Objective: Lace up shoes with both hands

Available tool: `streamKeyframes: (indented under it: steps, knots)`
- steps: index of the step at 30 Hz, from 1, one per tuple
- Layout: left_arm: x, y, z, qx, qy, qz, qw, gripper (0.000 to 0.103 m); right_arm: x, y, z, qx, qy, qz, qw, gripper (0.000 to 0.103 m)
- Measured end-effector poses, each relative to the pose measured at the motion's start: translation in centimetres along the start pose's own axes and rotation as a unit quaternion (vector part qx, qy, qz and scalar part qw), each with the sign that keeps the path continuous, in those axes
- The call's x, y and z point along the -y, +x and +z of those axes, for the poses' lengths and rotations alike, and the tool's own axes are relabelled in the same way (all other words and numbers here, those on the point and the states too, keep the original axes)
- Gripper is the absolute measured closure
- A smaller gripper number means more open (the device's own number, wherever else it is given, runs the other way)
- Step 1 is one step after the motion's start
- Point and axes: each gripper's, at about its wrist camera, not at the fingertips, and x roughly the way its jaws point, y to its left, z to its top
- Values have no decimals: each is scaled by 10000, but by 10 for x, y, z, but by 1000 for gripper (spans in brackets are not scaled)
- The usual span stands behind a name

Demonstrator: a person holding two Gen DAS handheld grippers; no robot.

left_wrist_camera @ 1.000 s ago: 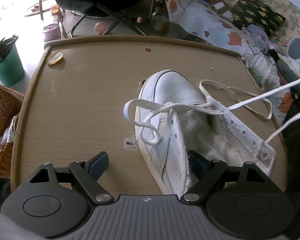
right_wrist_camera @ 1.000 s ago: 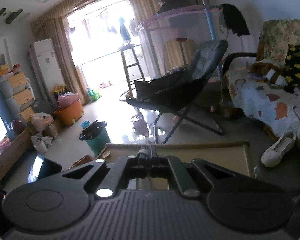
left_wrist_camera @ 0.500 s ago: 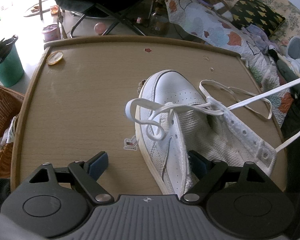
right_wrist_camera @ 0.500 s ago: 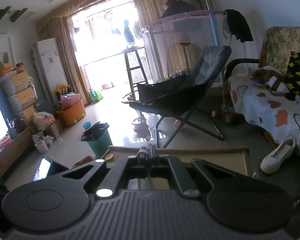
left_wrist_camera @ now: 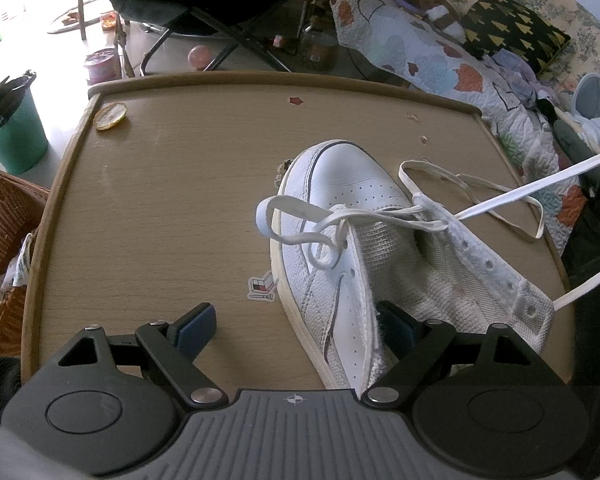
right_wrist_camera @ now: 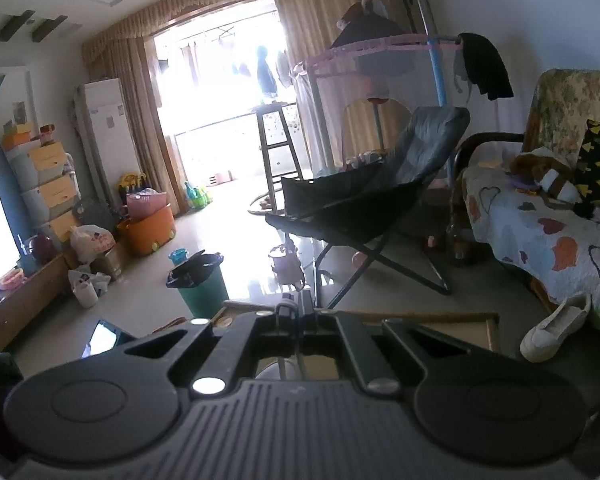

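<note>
The white shoe (left_wrist_camera: 340,236) lies on the wooden tabletop (left_wrist_camera: 160,184), toe pointing away, its tongue and eyelet flaps spread wide. A white lace (left_wrist_camera: 512,196) is threaded only through the lowest eyelets, looping loose on the left and stretching taut off to the right edge. The left tongs (left_wrist_camera: 296,326) stand wide open, straddling the shoe's near side without pressing it. The right tongs (right_wrist_camera: 298,314) are closed, aimed out over the tabletop's far edge toward a folding chair (right_wrist_camera: 376,196); whether they pinch the lace cannot be told.
</note>
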Motion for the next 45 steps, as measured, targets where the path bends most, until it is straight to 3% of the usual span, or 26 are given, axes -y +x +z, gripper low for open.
streamKeyframes:
  steps: [45]
  knots:
    - [2, -1, 0, 15, -9, -18, 10000, 14, -23, -30, 37, 512, -276, 210, 9981, 101]
